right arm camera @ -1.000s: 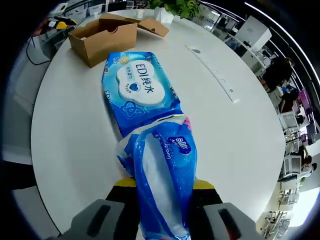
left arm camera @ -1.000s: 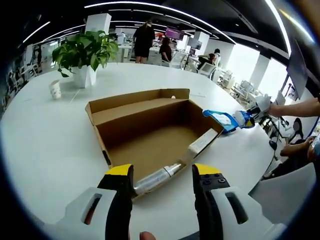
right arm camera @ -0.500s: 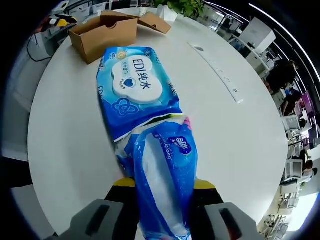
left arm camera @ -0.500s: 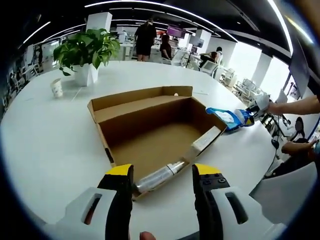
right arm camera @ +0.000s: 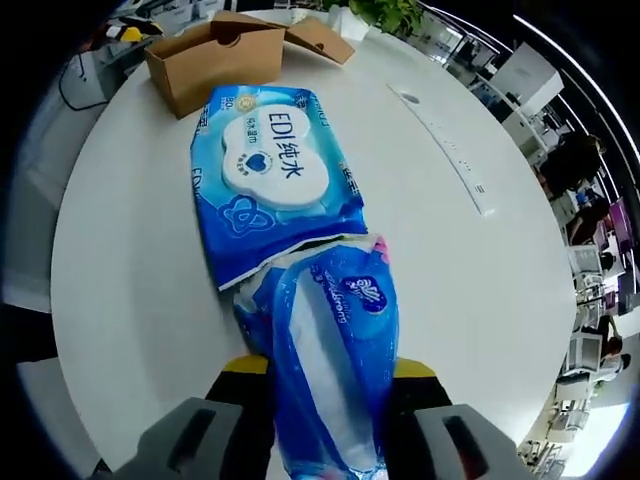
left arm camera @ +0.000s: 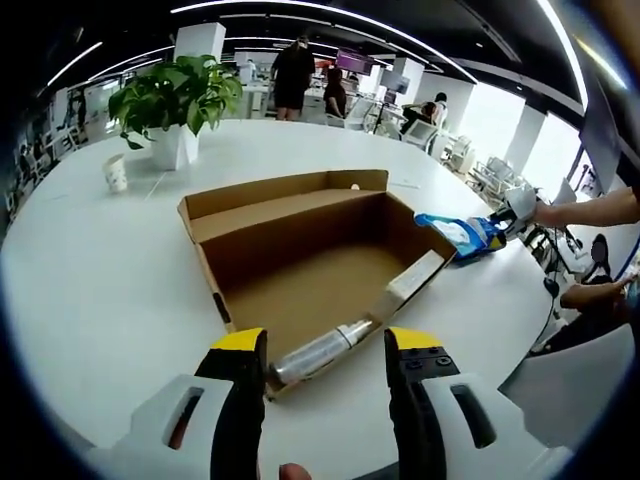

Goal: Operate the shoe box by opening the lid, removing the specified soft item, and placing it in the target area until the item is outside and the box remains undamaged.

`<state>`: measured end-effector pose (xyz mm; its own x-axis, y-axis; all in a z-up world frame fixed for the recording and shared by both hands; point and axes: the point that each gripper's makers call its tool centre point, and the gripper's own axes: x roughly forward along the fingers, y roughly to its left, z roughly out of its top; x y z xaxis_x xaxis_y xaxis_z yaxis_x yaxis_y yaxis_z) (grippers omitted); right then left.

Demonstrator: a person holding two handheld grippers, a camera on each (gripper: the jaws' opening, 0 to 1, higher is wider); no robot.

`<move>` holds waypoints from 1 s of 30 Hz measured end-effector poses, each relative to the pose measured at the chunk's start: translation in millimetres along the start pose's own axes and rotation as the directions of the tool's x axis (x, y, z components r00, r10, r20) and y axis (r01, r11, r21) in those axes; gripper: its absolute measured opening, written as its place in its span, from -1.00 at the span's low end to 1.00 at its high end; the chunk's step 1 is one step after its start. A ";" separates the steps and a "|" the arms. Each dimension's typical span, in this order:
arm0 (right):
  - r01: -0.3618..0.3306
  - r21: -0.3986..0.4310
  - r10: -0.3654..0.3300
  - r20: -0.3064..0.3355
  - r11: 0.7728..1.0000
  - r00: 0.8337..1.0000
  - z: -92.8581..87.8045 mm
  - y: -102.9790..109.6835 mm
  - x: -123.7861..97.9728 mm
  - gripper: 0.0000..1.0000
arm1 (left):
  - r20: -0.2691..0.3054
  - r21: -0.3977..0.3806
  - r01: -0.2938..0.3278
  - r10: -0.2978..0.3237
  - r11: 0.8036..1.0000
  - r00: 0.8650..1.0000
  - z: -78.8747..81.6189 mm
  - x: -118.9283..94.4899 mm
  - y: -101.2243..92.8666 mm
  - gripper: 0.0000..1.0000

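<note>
In the right gripper view, the right gripper [right arm camera: 325, 372] is clenched on a tissue pack [right arm camera: 335, 360], a soft blue plastic packet that is held between the two yellow-tipped jaws and runs forward from them. Its far end touches or overlaps a wipes pack [right arm camera: 270, 180], a flat blue packet with a white lid, which lies on the white table [right arm camera: 480, 300]. Beyond the wipes pack, near the far table edge, the brown box [right arm camera: 210, 60] is seen, well apart from both packets. A long white strip [right arm camera: 445, 150] lies on the table to one side of the packs.

In the left gripper view, the left gripper [left arm camera: 325, 345] is released, its jaws standing apart with nothing between them, just in front of the near edge of the box [left arm camera: 300, 260]. The box is open, its lid folded back flat on the far side. Inside, a silver bottle [left arm camera: 320, 352] lies on its side against the near wall, and a pale flat item [left arm camera: 410, 283] leans at the right end wall. Outside the box, to its right, the two blue packs [left arm camera: 455, 235] are seen on the table, with the other gripper [left arm camera: 515, 208] and a person's arm [left arm camera: 590, 212] behind them. A potted plant [left arm camera: 175, 110] and a paper cup [left arm camera: 115, 173] stand at the far left of the table [left arm camera: 90, 290].
</note>
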<state>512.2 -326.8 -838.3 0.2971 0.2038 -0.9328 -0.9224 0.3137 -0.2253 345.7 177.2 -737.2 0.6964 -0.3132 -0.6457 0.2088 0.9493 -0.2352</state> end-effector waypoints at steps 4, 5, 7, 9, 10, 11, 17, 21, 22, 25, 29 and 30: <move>0.000 -0.018 0.000 -0.005 1.000 1.000 0.9 0.7 -1.5 -0.21 | 0.005 -0.003 0.000 0.000 1.000 1.000 1.5 -0.2 0.4 -0.03; 0.001 -0.025 -0.001 -0.006 1.000 1.000 1.0 0.9 -2.4 -0.20 | 0.006 -0.003 0.001 -0.001 1.000 1.000 1.7 -0.3 0.1 -0.03; -0.001 -0.034 0.001 -0.010 0.999 1.000 0.4 1.7 -3.7 -0.19 | 0.006 0.000 0.005 -0.005 1.000 1.000 1.9 -0.1 -1.0 -0.03; -0.010 -0.045 0.009 -0.014 0.999 1.000 -0.3 3.6 -5.2 -0.19 | 0.006 0.001 0.009 -0.009 1.000 1.000 2.0 0.2 -1.9 -0.03; -0.014 -0.052 0.013 -0.016 0.999 1.000 -0.7 4.6 -5.7 -0.20 | 0.005 0.002 0.014 -0.014 1.000 1.000 2.0 0.6 -3.0 -0.03; -0.018 -0.062 0.017 -0.021 0.998 1.000 -1.4 5.6 -6.3 -0.20 | 0.004 0.003 0.017 -0.017 1.000 1.000 1.9 0.9 -3.8 -0.03; -0.002 -0.107 -0.002 -0.040 0.994 0.999 -1.9 4.1 -11.5 -0.12 | 0.004 0.014 0.033 -0.033 0.999 0.999 2.2 1.9 -9.1 -0.03; 0.013 -0.087 -0.016 -0.031 0.996 0.999 1.0 0.7 -17.6 -0.09 | 0.011 0.013 0.041 -0.041 0.999 0.999 3.6 0.5 -10.6 -0.03; 0.015 -0.082 -0.018 -0.031 0.996 0.999 1.4 0.4 -19.0 -0.09 | 0.012 0.013 0.042 -0.042 0.999 0.999 3.9 0.2 -10.7 -0.03; 0.025 -0.077 -0.027 -0.027 0.997 0.999 4.1 -0.1 -26.4 -0.10 | 0.020 0.011 0.048 -0.048 0.999 0.999 5.8 -0.7 -12.3 -0.03; 0.039 -0.069 -0.040 -0.022 0.997 0.999 7.1 -1.1 -36.5 -0.11 | 0.028 0.013 0.063 -0.063 0.998 0.998 8.1 -0.5 -16.3 -0.03; 0.044 -0.063 -0.045 -0.023 0.997 0.999 7.7 -0.7 -40.2 -0.11 | 0.030 0.017 0.068 -0.069 0.998 0.997 8.8 -0.1 -17.6 -0.03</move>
<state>502.8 -328.0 -798.5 0.3330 0.1683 -0.9278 -0.9223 0.2629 -0.2833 348.0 160.8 -726.6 0.7004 -0.3768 -0.6062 0.2673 0.9260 -0.2667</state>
